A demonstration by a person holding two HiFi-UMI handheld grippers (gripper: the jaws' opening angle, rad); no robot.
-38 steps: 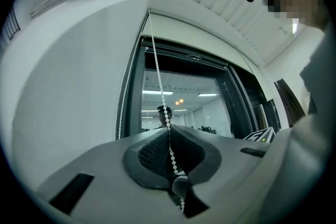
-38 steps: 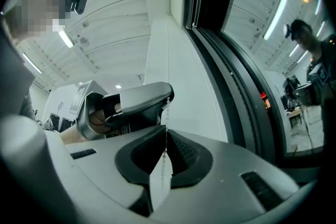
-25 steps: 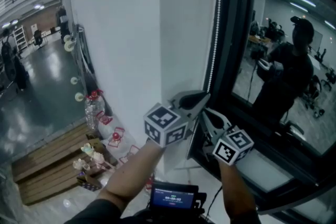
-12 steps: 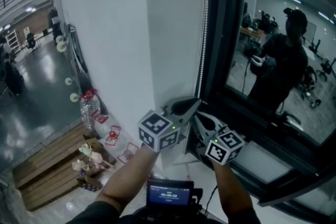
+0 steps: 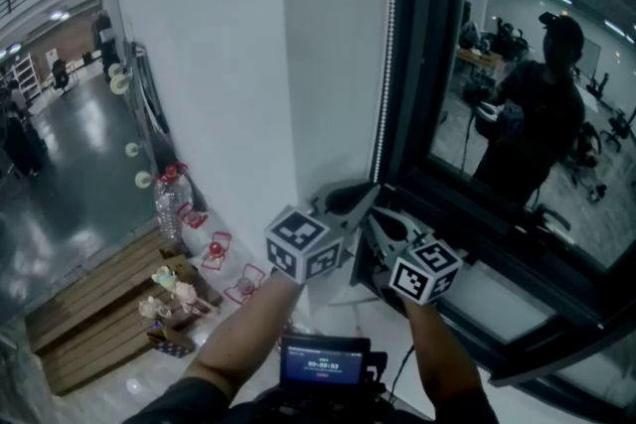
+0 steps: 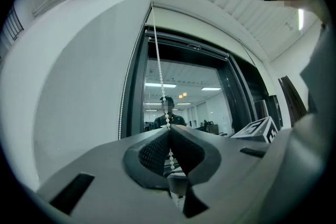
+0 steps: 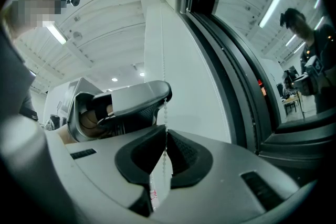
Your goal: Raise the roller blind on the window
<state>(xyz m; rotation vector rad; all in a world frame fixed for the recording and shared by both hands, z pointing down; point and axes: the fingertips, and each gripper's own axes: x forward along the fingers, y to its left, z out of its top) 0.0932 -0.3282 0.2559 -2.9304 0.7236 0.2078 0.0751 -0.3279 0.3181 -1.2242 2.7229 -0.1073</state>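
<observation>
A white bead chain (image 5: 384,65) hangs down the black window frame (image 5: 412,114) beside a white wall. My left gripper (image 5: 370,192) is shut on one strand of the chain (image 6: 160,76), which runs up from its jaws to the top of the window. A second strand (image 6: 123,97) hangs by the frame. Just below, my right gripper (image 5: 374,217) is shut on the chain (image 7: 165,113), its tips (image 7: 165,134) right under the left gripper (image 7: 131,102). The glass (image 5: 517,114) is bare and mirrors a person.
The white wall column (image 5: 248,65) stands left of the chain. Far below on the left lie a wooden pallet (image 5: 89,313), a water bottle (image 5: 171,204) and small red items (image 5: 214,253). A small screen (image 5: 320,362) sits at my chest.
Both grippers sank slightly along the chain, close together, then held almost still. Their jaws stayed shut on the chain.
</observation>
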